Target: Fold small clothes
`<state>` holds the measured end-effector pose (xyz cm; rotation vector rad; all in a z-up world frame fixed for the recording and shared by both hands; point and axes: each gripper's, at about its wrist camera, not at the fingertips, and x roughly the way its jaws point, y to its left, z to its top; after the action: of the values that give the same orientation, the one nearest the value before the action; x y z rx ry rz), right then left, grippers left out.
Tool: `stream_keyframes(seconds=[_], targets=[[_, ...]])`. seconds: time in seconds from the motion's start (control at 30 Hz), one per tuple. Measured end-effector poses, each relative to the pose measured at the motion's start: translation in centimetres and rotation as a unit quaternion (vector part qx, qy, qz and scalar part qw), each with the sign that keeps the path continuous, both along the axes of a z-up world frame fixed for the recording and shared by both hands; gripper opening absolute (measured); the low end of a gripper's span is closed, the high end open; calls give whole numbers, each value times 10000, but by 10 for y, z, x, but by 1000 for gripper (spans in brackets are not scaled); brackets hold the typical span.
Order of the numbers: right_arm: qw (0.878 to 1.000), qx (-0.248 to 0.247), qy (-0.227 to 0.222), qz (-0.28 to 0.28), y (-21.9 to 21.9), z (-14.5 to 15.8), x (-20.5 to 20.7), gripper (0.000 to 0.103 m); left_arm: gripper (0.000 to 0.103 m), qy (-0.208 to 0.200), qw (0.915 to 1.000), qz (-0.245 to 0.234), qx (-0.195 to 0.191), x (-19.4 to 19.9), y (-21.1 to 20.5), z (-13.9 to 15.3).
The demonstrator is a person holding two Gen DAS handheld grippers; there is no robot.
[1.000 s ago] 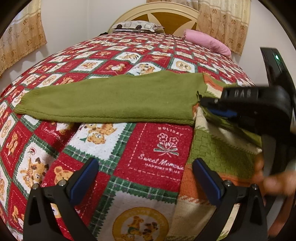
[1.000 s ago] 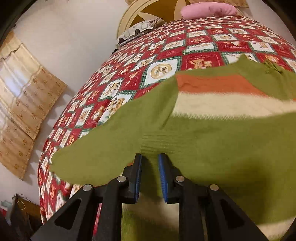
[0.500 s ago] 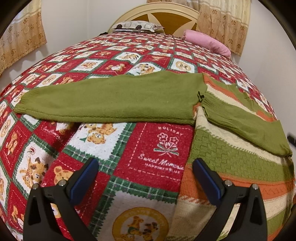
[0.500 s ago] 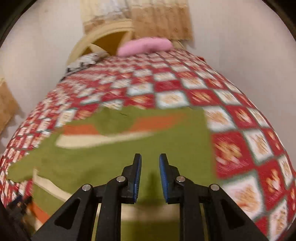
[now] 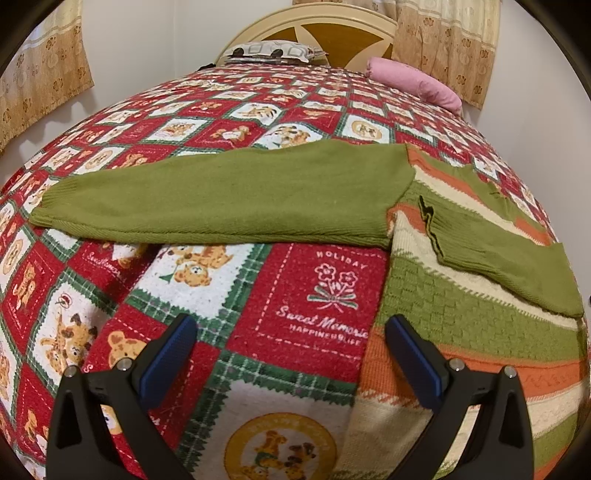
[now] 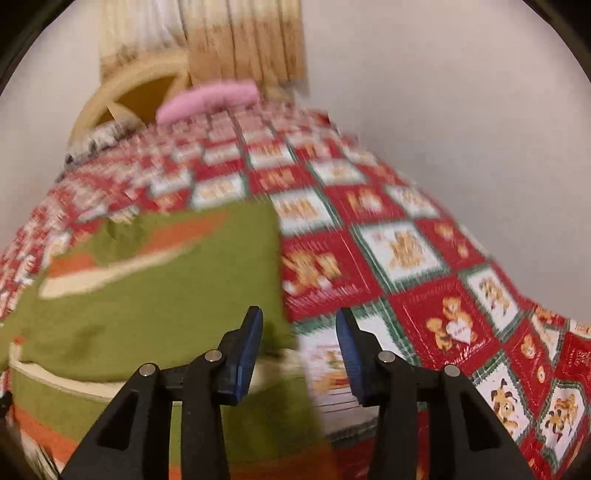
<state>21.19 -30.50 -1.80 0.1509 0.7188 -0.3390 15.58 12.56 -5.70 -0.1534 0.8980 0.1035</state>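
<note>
**Sweater spread on the quilted bed, both claws empty**

On the bed's red patchwork quilt lies a small striped sweater in green, cream and orange. In the left wrist view its body fills the area from three to five o'clock, one plain green sleeve stretches flat across the middle toward nine o'clock, and the other sleeve is folded over the chest at about three o'clock. The left claw hangs above the quilt at six o'clock, its jaws spread wide with nothing between them; its right finger sits over the sweater's hem edge.

The right wrist view is blurred. There the sweater occupies the area from seven to ten o'clock. The right claw is over the sweater's edge, its jaws opening and holding nothing. A pink pillow rests near the headboard at twelve o'clock.
</note>
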Motion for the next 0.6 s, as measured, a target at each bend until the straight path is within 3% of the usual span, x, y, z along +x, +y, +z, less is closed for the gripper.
stream_keyframes(seconds=[0.13,0.23,0.33,0.43,0.53,0.6], targets=[[9901,385,155,1343,75,-1,22,41,103,3,10000,3,2,0,1,0],[9669,618,249,2464,155,-6,44,39,103,4,10000,3,10,0,0,0],[9494,757,489,3009,217,-15,68,38,103,2,10000,2,7,0,0,0],[9308,1003,1240,3290,270,-49,100,30,103,0,10000,3,-1,1,0,0],[9420,119,995,3202,306,-53,118,30,103,29,10000,2,38,1,-2,0],[9467,336,972,3054,308,-53,129,30,103,30,10000,0,18,1,-1,-1]])
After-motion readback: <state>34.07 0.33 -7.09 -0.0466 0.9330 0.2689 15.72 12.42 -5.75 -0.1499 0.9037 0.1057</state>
